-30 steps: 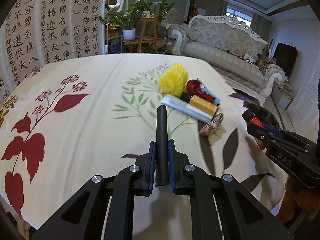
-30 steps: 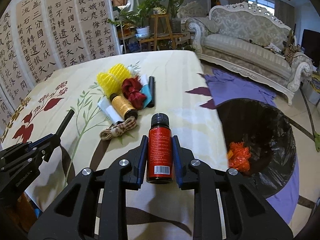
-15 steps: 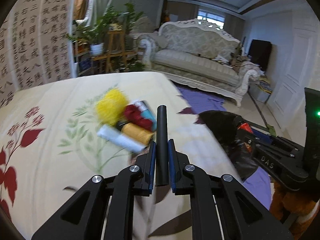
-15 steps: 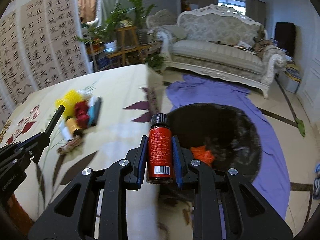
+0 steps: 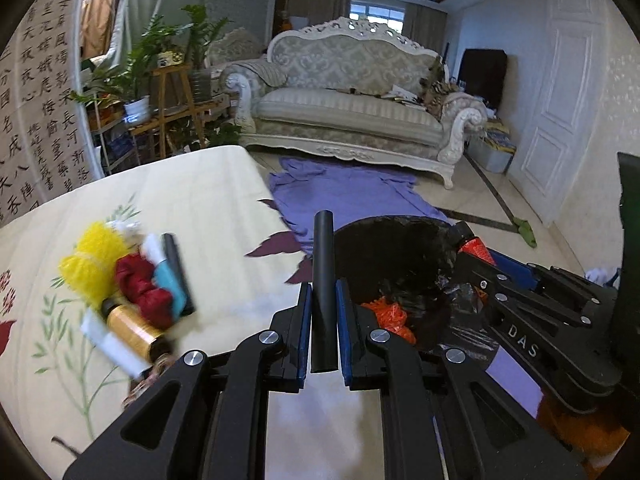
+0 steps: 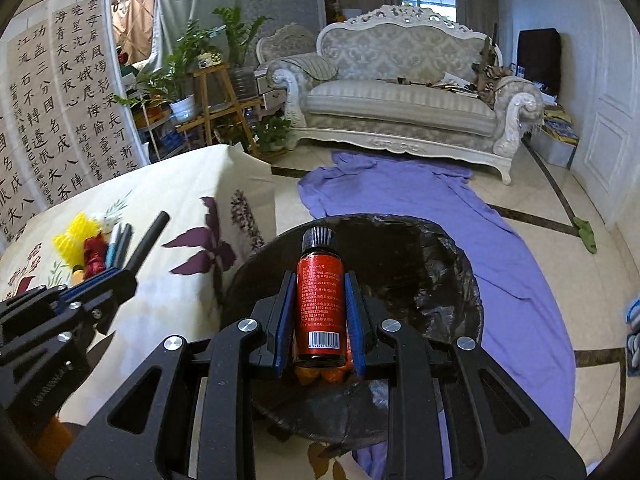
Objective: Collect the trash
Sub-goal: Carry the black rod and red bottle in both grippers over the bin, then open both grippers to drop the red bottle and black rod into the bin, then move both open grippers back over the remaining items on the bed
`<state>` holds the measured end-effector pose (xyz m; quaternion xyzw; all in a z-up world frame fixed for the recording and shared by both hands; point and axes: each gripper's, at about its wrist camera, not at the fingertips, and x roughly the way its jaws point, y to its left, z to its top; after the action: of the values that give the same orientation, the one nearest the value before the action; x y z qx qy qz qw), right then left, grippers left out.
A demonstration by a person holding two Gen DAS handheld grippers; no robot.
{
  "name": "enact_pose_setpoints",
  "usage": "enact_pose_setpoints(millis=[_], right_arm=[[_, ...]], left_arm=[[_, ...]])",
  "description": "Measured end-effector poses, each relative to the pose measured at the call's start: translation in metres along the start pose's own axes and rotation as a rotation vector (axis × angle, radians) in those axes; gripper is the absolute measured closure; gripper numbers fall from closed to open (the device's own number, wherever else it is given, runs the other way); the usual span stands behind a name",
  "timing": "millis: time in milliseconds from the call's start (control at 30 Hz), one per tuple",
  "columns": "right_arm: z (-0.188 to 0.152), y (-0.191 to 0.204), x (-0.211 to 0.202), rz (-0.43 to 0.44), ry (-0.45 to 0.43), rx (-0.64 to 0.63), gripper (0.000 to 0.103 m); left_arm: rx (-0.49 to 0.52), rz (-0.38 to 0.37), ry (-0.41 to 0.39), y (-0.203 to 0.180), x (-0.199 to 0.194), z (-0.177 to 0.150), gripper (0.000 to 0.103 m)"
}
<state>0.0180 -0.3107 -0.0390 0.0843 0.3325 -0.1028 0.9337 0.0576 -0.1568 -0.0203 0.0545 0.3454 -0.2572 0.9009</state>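
- Where the left wrist view looks forward, the left tool [image 5: 323, 312] is clenched on a black tube [image 5: 322, 280], which stands upright between the blue pads with its top over the near edge of the black-lined bin [image 5: 400, 252].
- In that view orange trash [image 5: 390, 314] lies in the bin, and the right tool [image 5: 492, 268] reaches in from the right, grasping a red bottle [image 5: 474, 246] over the bin's rim.
- On the flower-printed counter [image 5: 200, 200] to the left sits a blurred heap: yellow mesh [image 5: 94, 262], a red rag [image 5: 144, 294], and a gold thread spool [image 5: 134, 330].
- In the right wrist view, the right tool [image 6: 320, 316] is closed on the red bottle [image 6: 320, 300], black cap forward, directly above the bin [image 6: 420, 272].
- There the left tool [image 6: 116, 280] holds the black tube [image 6: 148, 240] over the counter's edge [image 6: 240, 184], left of the bin.
- A purple cloth [image 6: 500, 240] is spread on the floor around the bin.
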Motion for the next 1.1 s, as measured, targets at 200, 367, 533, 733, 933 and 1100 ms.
enact_pose_setpoints(millis=[200, 367, 533, 733, 933, 1100], right_arm=[[0.0, -0.013, 0.018, -0.004, 0.013, 0.024, 0.08], [0.001, -0.024, 0.032, 0.006, 0.028, 0.059, 0.076], [0.001, -0.03, 0.033, -0.007, 0.026, 0.085, 0.062], [-0.002, -0.029, 0.023, -0.004, 0.024, 0.093, 0.061], [-0.007, -0.016, 0.013, 0.023, 0.029, 0.092, 0.058], [-0.012, 0.01, 0.007, 0.068, 0.043, 0.054, 0.058]], left_arm=[[0.029, 0.004, 0.013, -0.014, 0.026, 0.009, 0.09], [0.038, -0.006, 0.039, -0.014, 0.038, 0.01, 0.088], [0.014, 0.0, 0.027, -0.01, 0.035, 0.011, 0.064], [-0.026, 0.009, 0.022, 0.0, 0.022, 0.009, 0.054], [-0.065, 0.047, 0.01, 0.017, -0.001, 0.001, 0.049], [-0.102, 0.096, 0.018, 0.037, -0.022, -0.014, 0.048]])
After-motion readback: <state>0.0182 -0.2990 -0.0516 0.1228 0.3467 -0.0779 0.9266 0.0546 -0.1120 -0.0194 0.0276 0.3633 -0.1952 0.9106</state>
